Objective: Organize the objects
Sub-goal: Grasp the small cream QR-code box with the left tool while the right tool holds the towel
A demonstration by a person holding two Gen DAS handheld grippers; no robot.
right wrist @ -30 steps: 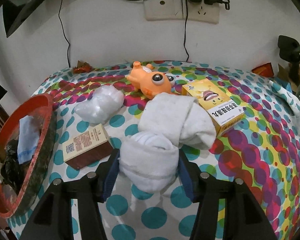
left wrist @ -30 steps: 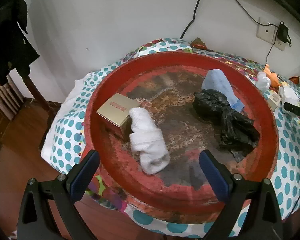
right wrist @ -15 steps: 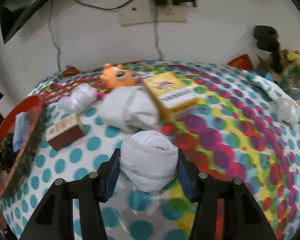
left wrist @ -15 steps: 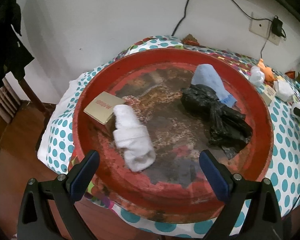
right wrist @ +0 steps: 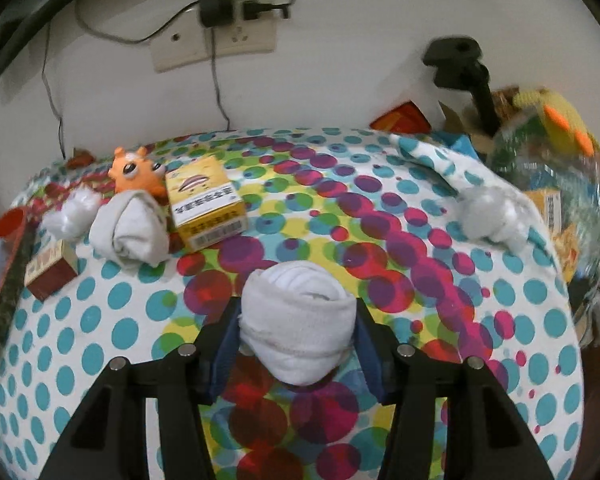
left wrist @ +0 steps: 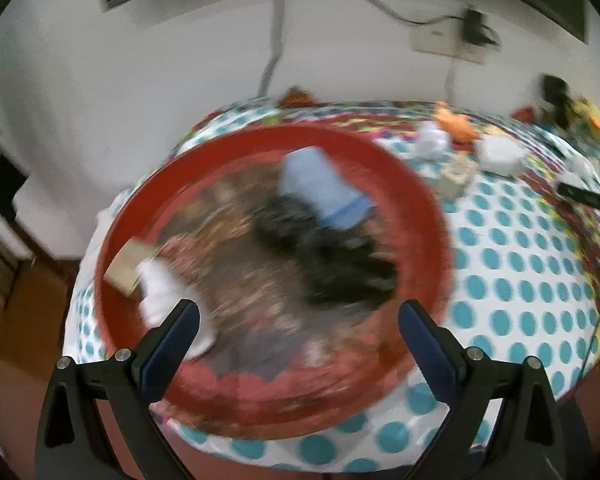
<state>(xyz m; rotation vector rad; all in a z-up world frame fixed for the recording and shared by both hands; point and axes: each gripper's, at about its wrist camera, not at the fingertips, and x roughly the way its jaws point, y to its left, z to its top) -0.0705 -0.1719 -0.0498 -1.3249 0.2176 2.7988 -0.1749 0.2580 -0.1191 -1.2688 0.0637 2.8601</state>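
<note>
The rolled white sock (right wrist: 298, 330) was soft ribbed knit cloth, pinched between the matt black plastic right tongs (right wrist: 298, 344) with their blue pads, and the counter (right wrist: 380, 240) wore a smooth dotted cloth cover. The yellow box (right wrist: 204, 208) looked like slightly glossy printed cardboard, the orange toy (right wrist: 134, 174) like shiny moulded plastic. The red tray (left wrist: 432, 248) showed a worn, scuffed and mottled floor, holding a crinkled glossy black plastic bag (left wrist: 332, 256) and a matt tan cardboard box (left wrist: 126, 268).
</note>
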